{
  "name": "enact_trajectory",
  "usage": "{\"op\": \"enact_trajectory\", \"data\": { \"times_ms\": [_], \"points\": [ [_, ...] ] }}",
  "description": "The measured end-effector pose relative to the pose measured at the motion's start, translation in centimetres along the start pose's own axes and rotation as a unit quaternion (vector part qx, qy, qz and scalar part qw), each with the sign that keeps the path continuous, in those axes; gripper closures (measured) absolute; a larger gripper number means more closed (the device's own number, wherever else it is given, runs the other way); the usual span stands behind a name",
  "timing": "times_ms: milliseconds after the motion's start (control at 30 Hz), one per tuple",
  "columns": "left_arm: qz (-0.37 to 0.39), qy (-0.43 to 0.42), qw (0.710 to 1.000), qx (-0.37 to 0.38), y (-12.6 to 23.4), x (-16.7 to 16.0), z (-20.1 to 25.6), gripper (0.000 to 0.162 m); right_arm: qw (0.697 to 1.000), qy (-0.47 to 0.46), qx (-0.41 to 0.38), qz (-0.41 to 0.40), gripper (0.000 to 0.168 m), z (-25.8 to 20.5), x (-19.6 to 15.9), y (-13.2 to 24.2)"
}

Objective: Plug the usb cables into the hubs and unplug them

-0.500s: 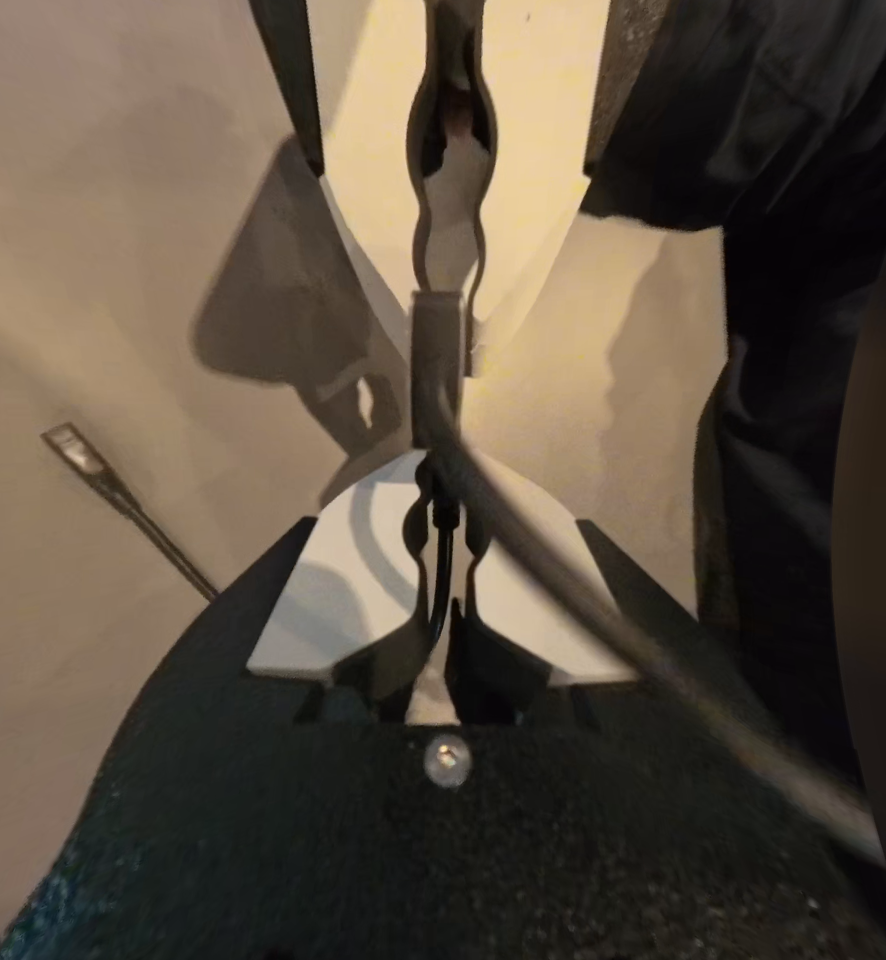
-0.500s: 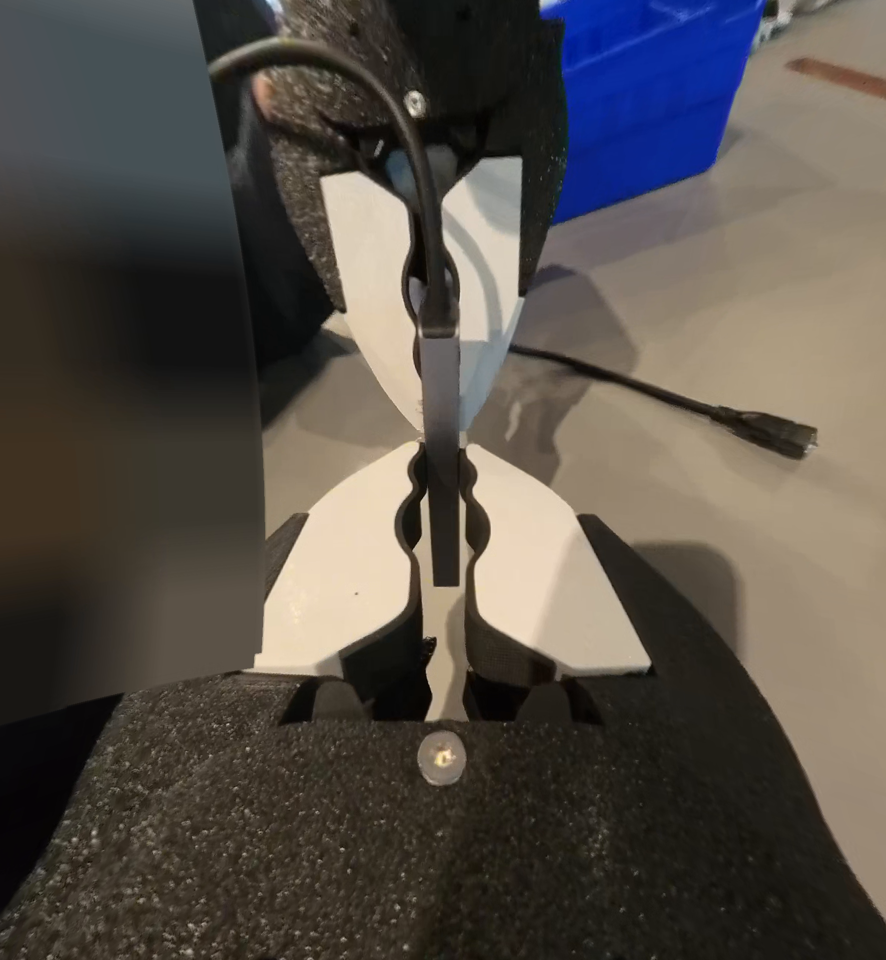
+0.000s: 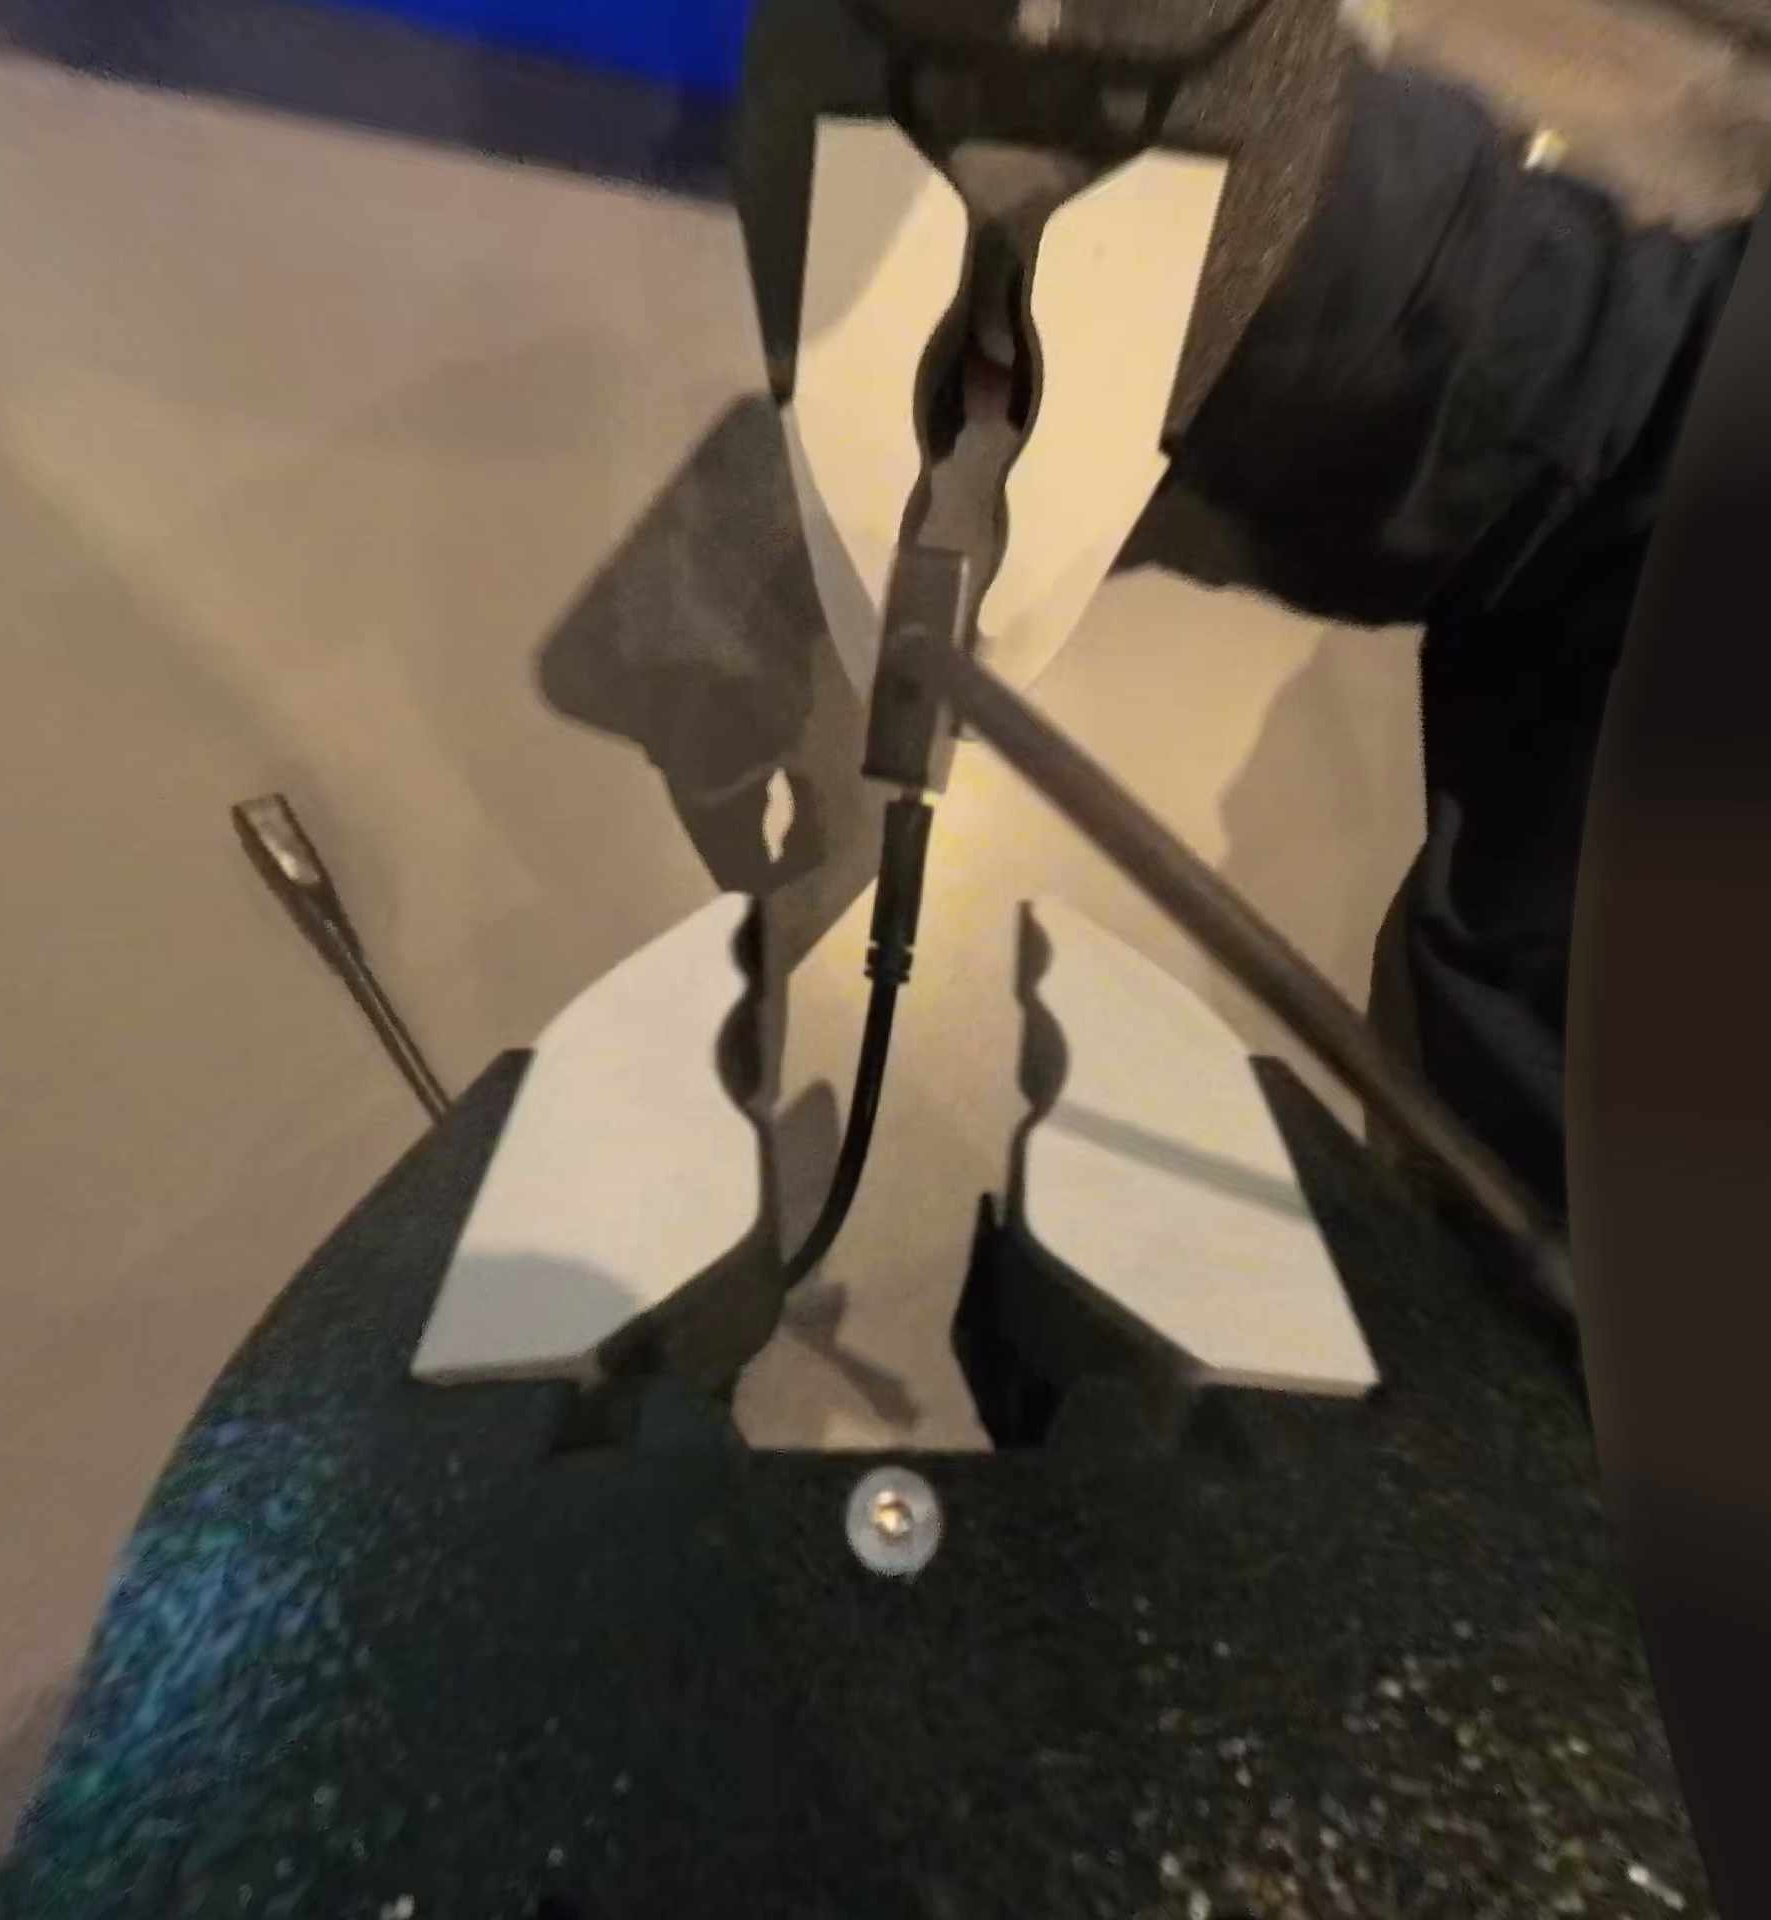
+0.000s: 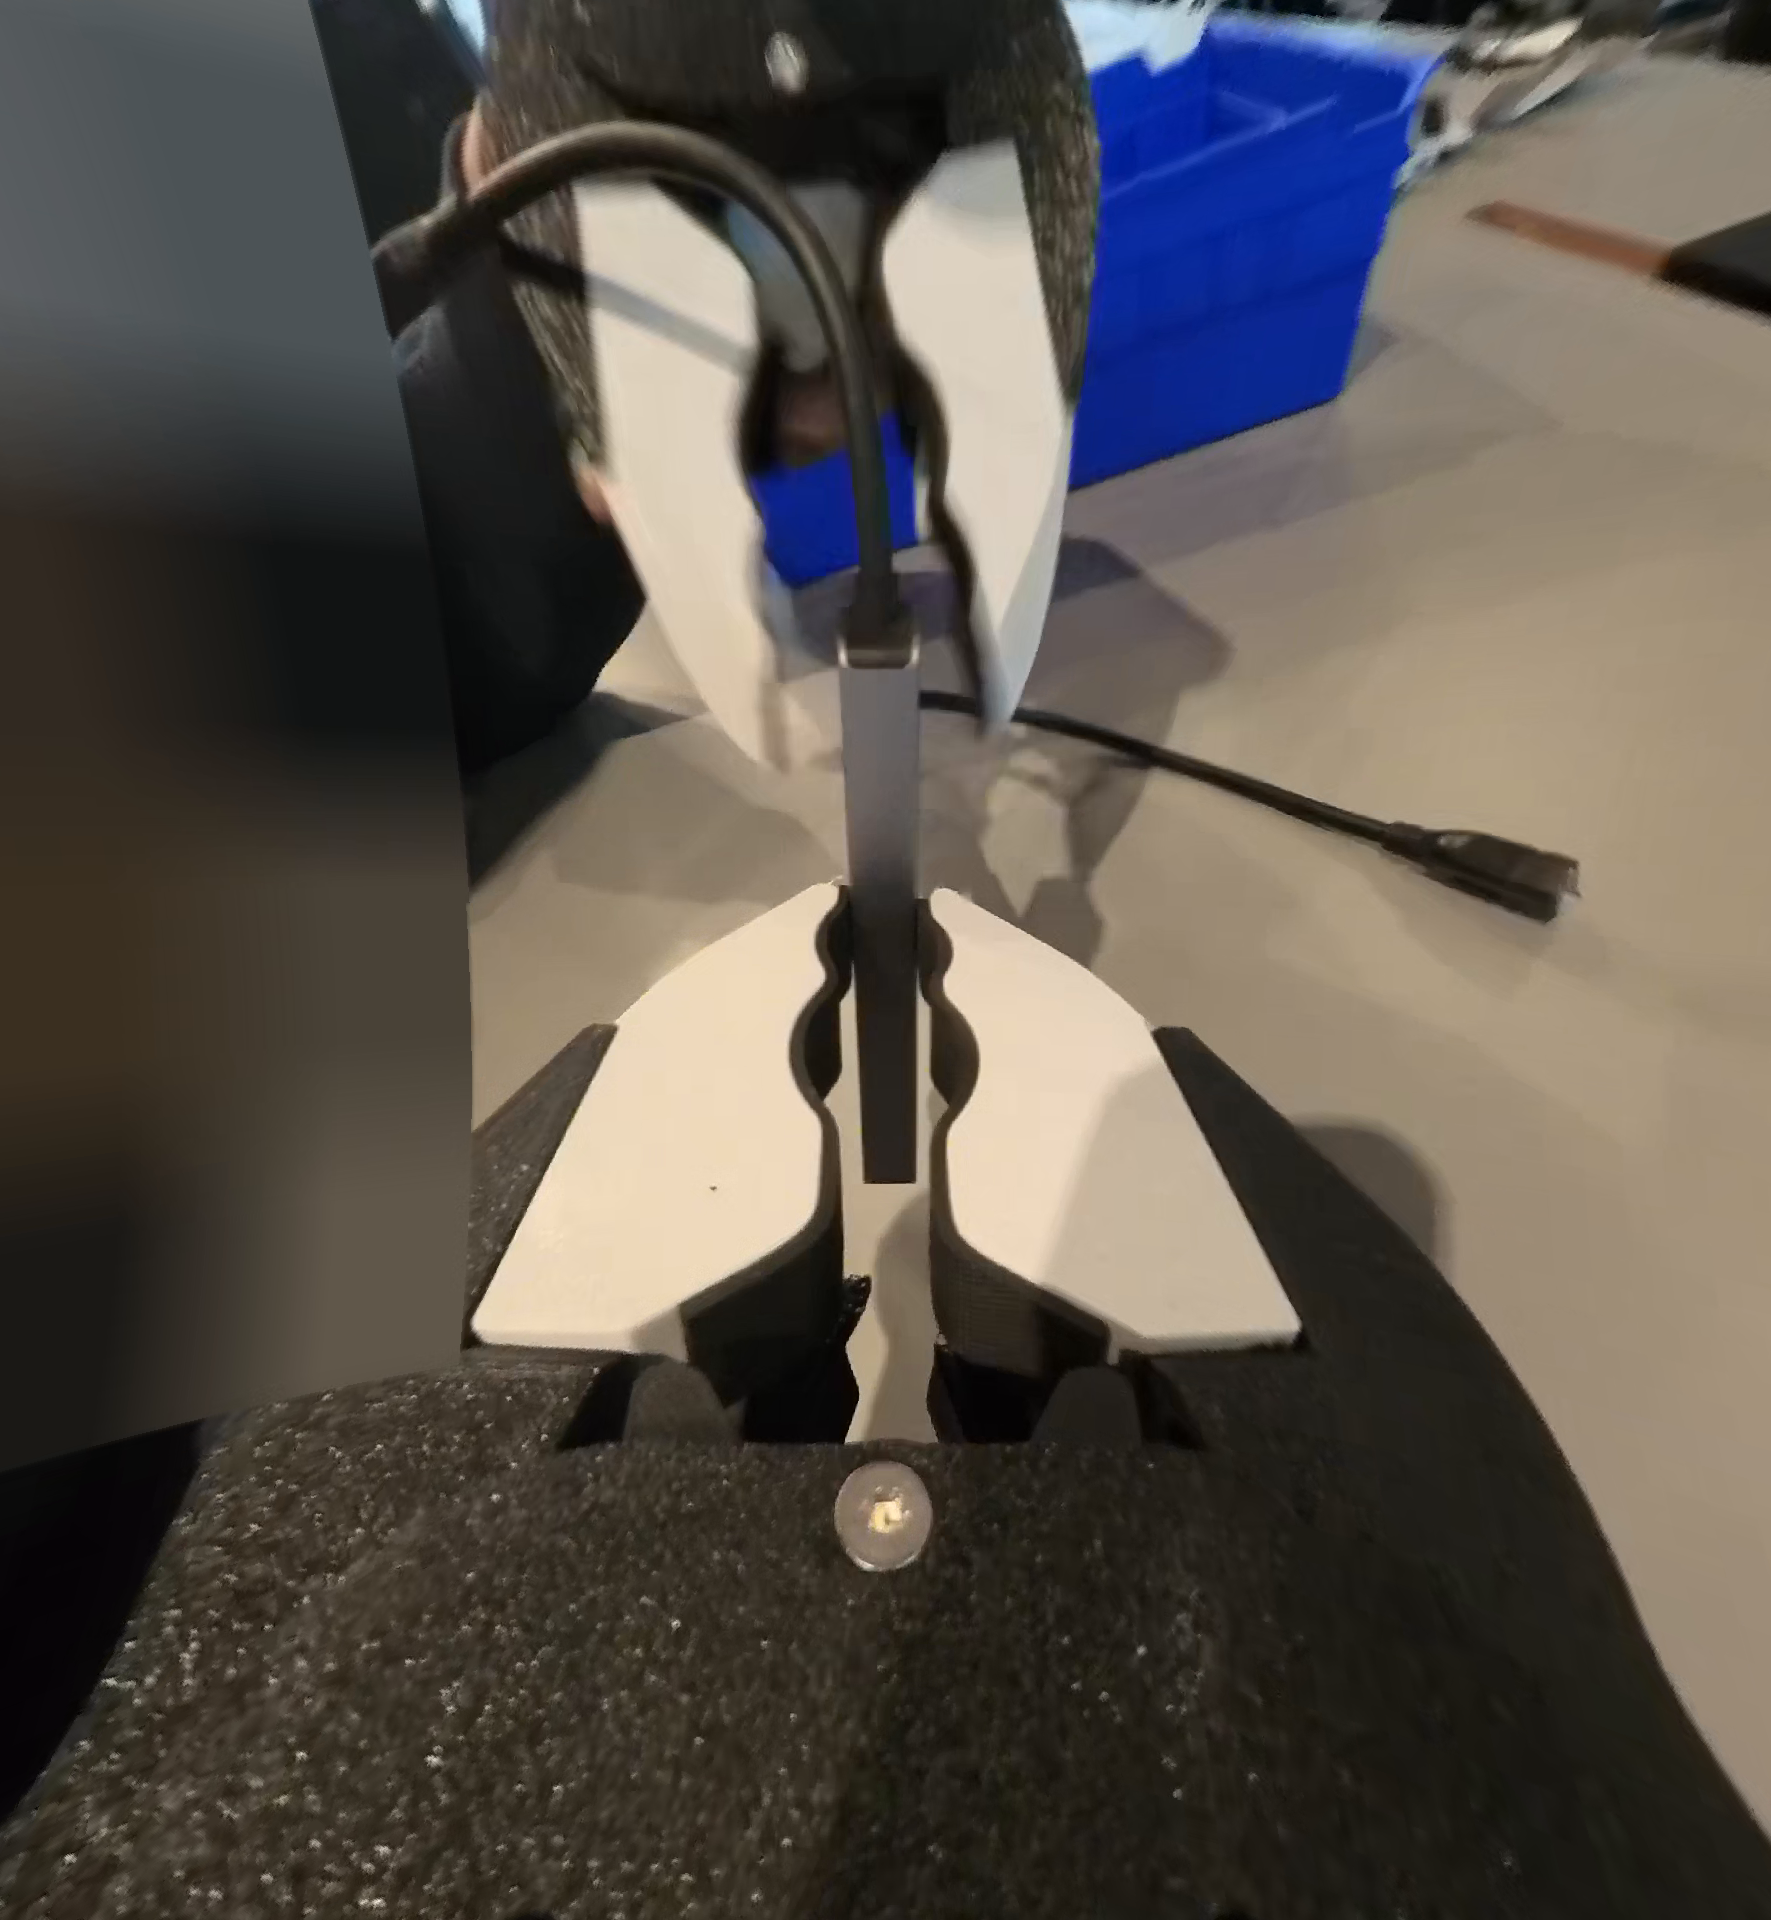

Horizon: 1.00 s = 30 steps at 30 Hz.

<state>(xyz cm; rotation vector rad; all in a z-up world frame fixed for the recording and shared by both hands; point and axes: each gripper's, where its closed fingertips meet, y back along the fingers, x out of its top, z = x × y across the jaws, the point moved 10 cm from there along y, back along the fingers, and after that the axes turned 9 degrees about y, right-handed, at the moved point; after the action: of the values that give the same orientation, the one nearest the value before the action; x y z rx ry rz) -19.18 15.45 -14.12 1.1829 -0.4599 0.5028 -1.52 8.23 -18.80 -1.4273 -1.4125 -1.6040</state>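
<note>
1. Plainly, the right gripper (image 4: 882, 904) has its white fingers (image 4: 1057, 1091) clamped on the slim grey hub (image 4: 882, 831), which juts forward past their tips.
2. Beyond the tips, a black cable (image 4: 850, 343) is plugged into the hub's far end.
3. Facing it, the left gripper (image 3: 886, 920) has fingers (image 3: 632, 1122) spread apart; that cable's plug (image 3: 896, 883) sits between them, touching neither.
4. Off to the side, a loose cable (image 4: 1463, 847) lies on the table (image 4: 1483, 623).

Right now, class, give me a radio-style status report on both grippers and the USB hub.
Left gripper open, off the plugged cable. Right gripper shut on grey hub. Spare cable loose on table, nothing blocking.
</note>
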Motion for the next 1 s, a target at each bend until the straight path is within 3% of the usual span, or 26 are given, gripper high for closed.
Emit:
{"op": "enact_trajectory", "data": {
  "times_ms": [100, 200, 300, 433, 533, 733, 867, 1000],
  "points": [
    [0.07, 0.012, 0.997, 0.004, 2.9, -0.4, -0.4, 0.088, 1.0, 0.006, -0.024, 0.015, 0.157, 0.0, 0.3, 1.1],
    [0.126, 0.016, 0.991, 0.039, 5.6, -1.0, -0.6, 0.076, 0.998, 0.023, -0.055, 0.038, 0.157, -0.3, 1.0, 2.4],
    [0.205, 0.018, 0.976, 0.072, 8.3, -1.1, -0.3, 0.076, 0.988, 0.054, -0.105, 0.099, 0.157, -1.5, 2.7, 5.1],
    [0.288, 0.016, 0.954, 0.076, 10.7, -1.5, 0.2, 0.085, 0.954, 0.089, -0.202, 0.205, 0.157, -4.0, 5.0, 10.3],
    [0.288, 0.025, 0.954, 0.079, 11.0, -1.8, -0.1, 0.086, 0.928, 0.102, -0.275, 0.228, 0.157, -5.9, 6.1, 14.2],
    [0.265, 0.025, 0.961, 0.073, 10.2, -1.6, -0.2, 0.095, 0.859, 0.137, -0.453, 0.197, 0.157, -7.3, 7.3, 20.8],
    [0.241, 0.033, 0.966, 0.085, 9.6, -1.6, -0.4, 0.095, 0.818, 0.048, -0.552, 0.153, 0.157, -5.1, 5.4, 24.1],
    [0.24, 0.034, 0.967, 0.072, 9.2, -1.4, -0.5, 0.096, 0.798, -0.073, -0.592, 0.088, 0.157, -2.0, 2.3, 24.7]
  ]
}}
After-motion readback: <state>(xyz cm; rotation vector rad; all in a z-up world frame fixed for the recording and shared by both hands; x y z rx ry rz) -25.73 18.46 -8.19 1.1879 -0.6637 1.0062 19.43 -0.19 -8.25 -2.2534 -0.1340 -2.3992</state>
